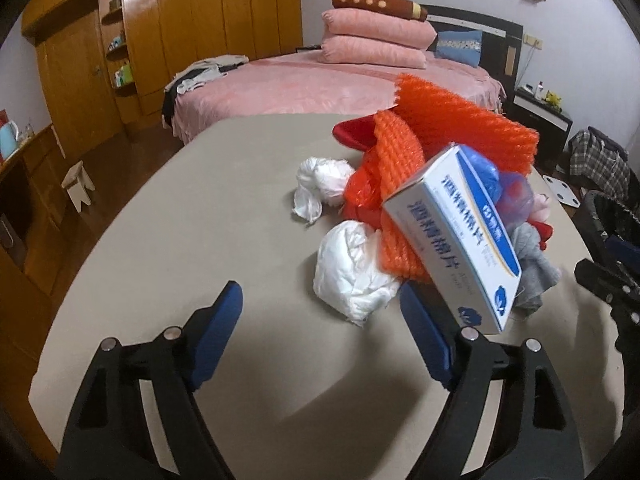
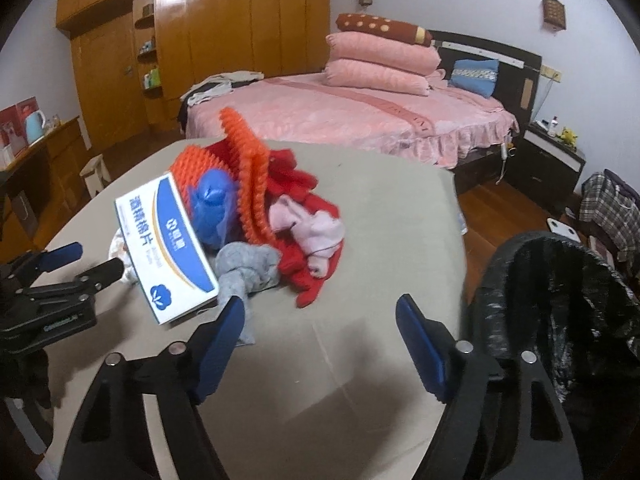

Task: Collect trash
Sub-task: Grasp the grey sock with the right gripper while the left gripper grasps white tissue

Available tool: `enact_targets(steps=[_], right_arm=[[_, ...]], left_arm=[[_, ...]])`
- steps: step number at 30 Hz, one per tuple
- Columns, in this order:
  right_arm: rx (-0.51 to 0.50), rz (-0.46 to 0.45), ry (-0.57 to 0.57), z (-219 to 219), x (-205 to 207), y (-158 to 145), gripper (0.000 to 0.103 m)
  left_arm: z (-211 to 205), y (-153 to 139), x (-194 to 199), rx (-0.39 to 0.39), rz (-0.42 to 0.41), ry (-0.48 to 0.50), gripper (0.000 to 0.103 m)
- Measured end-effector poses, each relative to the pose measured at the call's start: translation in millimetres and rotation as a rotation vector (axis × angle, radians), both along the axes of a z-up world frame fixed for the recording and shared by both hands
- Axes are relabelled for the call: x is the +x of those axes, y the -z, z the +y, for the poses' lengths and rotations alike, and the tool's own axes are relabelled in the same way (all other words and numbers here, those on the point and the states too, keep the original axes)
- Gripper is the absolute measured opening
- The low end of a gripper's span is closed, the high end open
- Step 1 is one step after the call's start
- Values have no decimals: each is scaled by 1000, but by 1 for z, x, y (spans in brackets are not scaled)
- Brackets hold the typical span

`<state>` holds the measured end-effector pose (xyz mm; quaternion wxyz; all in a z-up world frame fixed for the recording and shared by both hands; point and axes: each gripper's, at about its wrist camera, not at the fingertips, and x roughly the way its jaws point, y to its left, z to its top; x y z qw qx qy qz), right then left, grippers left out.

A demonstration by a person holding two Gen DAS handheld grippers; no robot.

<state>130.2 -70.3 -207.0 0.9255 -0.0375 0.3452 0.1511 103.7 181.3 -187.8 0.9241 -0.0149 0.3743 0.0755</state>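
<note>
A heap of trash lies on the grey table. It holds an orange foam net, a tilted white-and-blue box, a blue plastic bag, a grey cloth, red and pink cloth, and two white crumpled tissues. My left gripper is open. The nearer tissue lies just past its tips, close to the right finger, and the pads do not touch it. My right gripper is open over bare table, its left finger beside the grey cloth and the box.
A bin lined with a black bag stands off the table's right edge. Beyond the table are a pink bed, a wooden wardrobe and a small stool. A plaid bag sits on the floor at right.
</note>
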Motion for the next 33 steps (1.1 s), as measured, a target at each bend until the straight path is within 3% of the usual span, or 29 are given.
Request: enact_targets(steps=[2, 10, 20, 25, 28, 33], right_arm=[[7, 20, -21, 5, 1, 5, 67], [1, 64, -83, 25, 10, 18, 57], [69, 37, -79, 11, 6, -9, 57], [65, 50, -106, 28, 19, -4, 55], [30, 72, -119, 39, 27, 9, 50], [-13, 114, -125, 42, 28, 26, 31]], left_arm=[[2, 1, 2, -7, 5, -4, 79], [1, 4, 9, 2, 20, 8, 79], [-1, -4, 9, 5, -3, 20, 77], [-2, -3, 12, -5, 2, 10, 74], [1, -5, 13, -4, 2, 7, 74], [2, -5, 13, -15, 2, 9, 74]])
